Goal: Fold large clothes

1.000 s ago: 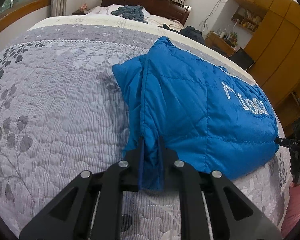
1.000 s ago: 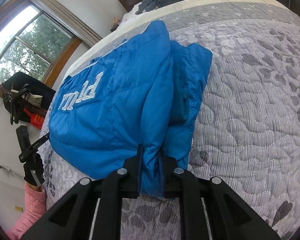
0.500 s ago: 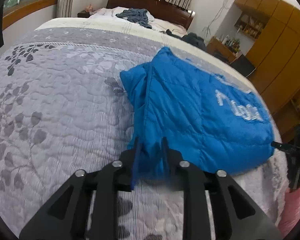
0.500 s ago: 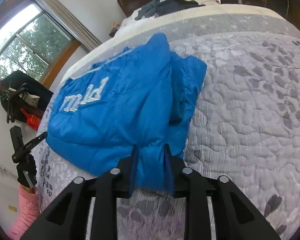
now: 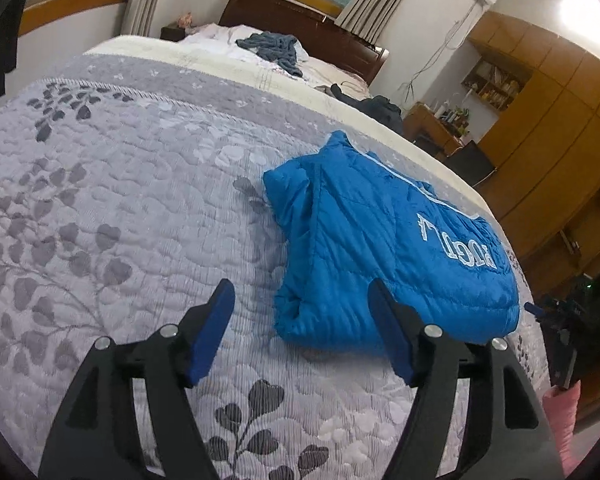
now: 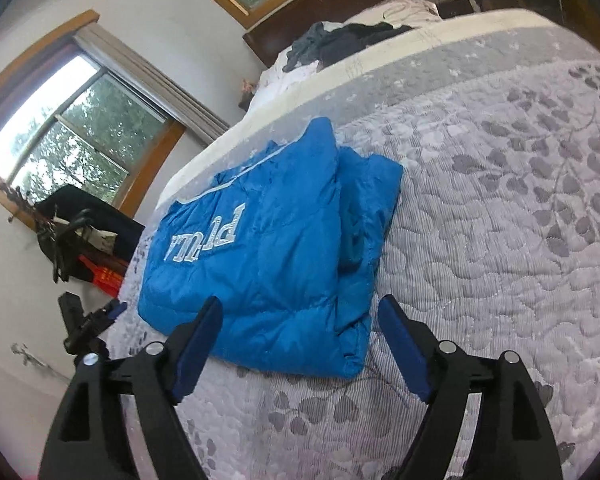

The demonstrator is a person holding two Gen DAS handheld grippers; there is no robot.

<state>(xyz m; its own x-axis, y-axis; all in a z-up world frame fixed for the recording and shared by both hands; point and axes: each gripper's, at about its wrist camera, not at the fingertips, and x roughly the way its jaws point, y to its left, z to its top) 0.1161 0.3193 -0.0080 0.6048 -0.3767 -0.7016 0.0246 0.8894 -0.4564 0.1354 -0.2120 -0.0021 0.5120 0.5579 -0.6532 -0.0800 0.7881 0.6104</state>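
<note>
Both my tools are wide open and empty: left tool point(image 5: 302, 300), right tool point(image 6: 300, 318), each just short of the jacket's near edge. The blue puffer jacket point(image 5: 380, 248) lies folded in a thick bundle on the bed point(image 5: 120, 200), not far from its side edge. Risk as I see it: slick, springy quilted fill may puff open and slide on the stitched, leaf-patterned quilt. The loose flap point(image 6: 364, 216) could unroll.
</note>
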